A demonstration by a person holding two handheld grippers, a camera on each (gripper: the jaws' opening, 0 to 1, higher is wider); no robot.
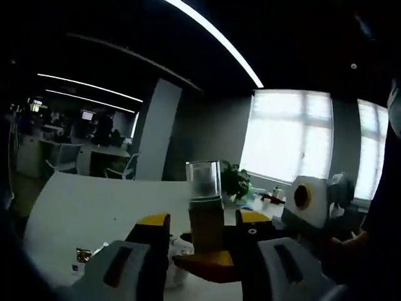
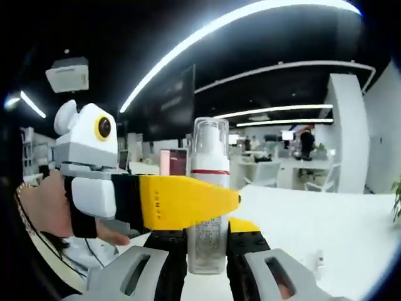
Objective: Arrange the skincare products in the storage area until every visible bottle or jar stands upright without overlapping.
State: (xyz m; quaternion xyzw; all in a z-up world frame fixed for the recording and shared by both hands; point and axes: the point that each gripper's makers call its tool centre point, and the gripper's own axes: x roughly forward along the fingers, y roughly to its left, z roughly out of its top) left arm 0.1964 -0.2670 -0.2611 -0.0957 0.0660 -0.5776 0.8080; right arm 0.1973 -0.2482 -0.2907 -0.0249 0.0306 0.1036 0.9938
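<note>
Two grippers, one bottle each: left gripper (image 1: 200, 241) clamps clear-capped bottle (image 1: 205, 210); right gripper (image 2: 207, 241) clamps pump bottle (image 2: 208, 194) above white table (image 2: 313, 219).

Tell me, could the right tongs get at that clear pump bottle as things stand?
Probably yes: the right tongs seem already shut on the pump bottle, which stands upright between their jaws. The left tongs cross in front of it, though, and hide part of the bottle.

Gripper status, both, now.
Left gripper: shut on a brown bottle with a clear cap.
Right gripper: shut on a clear pump bottle.
</note>
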